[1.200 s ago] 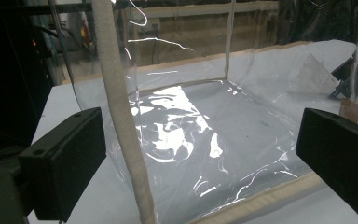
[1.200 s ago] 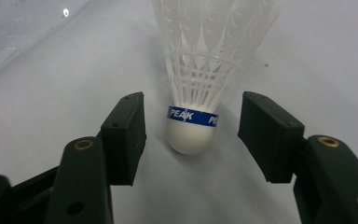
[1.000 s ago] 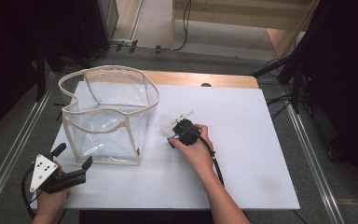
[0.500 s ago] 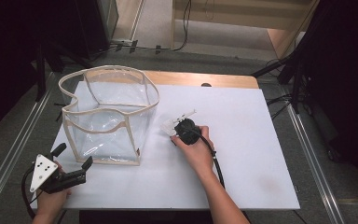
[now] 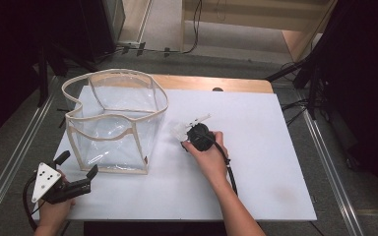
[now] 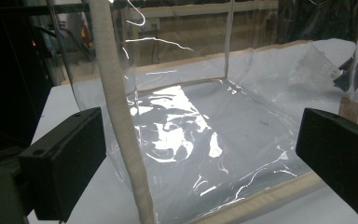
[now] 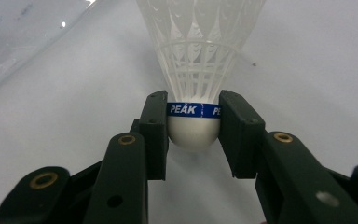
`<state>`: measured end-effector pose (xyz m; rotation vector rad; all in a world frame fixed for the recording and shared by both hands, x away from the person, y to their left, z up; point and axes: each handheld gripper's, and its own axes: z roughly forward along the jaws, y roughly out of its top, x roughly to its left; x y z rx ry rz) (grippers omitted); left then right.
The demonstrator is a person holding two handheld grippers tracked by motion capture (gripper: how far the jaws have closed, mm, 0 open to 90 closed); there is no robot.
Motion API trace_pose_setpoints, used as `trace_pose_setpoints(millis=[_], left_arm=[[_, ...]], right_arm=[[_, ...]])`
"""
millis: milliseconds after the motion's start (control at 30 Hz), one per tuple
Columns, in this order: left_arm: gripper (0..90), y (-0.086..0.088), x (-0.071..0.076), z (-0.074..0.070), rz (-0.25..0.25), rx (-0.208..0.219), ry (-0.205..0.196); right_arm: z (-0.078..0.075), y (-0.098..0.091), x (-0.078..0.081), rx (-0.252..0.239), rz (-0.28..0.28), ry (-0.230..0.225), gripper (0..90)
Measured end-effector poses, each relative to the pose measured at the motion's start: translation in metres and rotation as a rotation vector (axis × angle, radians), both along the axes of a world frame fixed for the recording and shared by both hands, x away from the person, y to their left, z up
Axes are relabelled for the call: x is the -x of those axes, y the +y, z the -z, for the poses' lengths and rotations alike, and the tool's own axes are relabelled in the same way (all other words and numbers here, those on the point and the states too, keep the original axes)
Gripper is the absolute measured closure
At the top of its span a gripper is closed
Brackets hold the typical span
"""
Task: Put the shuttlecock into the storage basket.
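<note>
right gripper [image 7: 193, 128] has just closed its two black jaws on the white cork head of a shuttlecock [image 7: 193, 126], one pad on each side at the blue band printed "peak". its white plastic skirt fans away from the jaws over the white table [image 5: 256, 147]. in the high view the right gripper [image 5: 189, 132] sits near the middle of the table, with the shuttlecock [image 5: 181, 129] just to the right of a clear plastic bag [image 5: 113, 123] with beige trim, which stands upright and open at the top. left gripper [image 5: 76, 164] rests at the near left corner of the table, jaws spread wide with nothing between them, pointing at the bag [image 6: 191, 140], whose beige corner strip stands just ahead of them.
</note>
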<state>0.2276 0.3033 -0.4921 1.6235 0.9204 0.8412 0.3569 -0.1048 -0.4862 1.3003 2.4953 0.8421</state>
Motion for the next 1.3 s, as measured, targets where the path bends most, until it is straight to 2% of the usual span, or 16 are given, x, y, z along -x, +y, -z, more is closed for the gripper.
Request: trace_pose_setpoints(millis=[1300], left_arm=[[2.3,0.000,0.000,0.000,0.001,-0.001,0.001]], right_arm=[[-0.033,-0.021,-0.001,-0.034,0.032,-0.057,62.2]])
